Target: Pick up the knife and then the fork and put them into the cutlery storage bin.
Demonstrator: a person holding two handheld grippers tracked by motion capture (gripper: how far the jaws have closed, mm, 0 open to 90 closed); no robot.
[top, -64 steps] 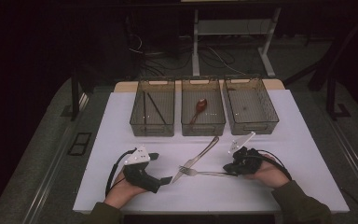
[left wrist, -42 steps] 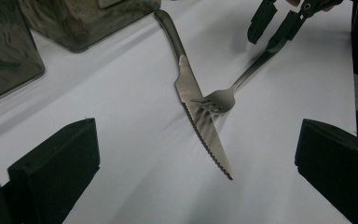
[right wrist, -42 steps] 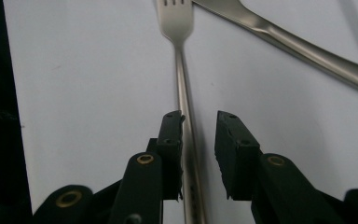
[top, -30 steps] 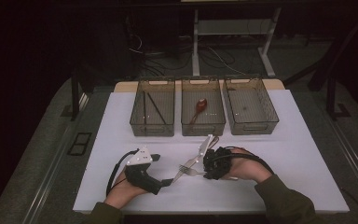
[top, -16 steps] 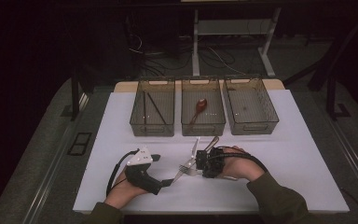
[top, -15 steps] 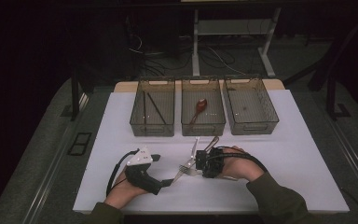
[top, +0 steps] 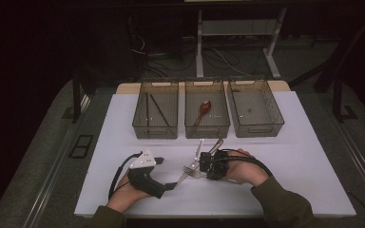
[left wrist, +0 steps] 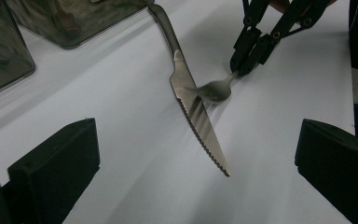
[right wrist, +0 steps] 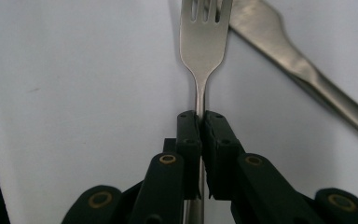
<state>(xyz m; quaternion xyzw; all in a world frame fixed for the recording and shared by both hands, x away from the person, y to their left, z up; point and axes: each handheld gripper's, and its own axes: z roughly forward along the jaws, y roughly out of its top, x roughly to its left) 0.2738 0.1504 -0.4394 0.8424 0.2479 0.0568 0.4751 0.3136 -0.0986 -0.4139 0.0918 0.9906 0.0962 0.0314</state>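
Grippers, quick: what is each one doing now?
Left gripper: open, holding nothing.
Right gripper: jaws just closed, shut on the shiny silver metal fork.

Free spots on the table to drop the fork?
Bare board right of the right claw and left of the left claw. Crowded between the claws: fork and knife overlap. Right bin looks nearly empty.

right claw [right wrist: 199, 122] | slid in from the right | just closed onto fork [right wrist: 204, 37] handle
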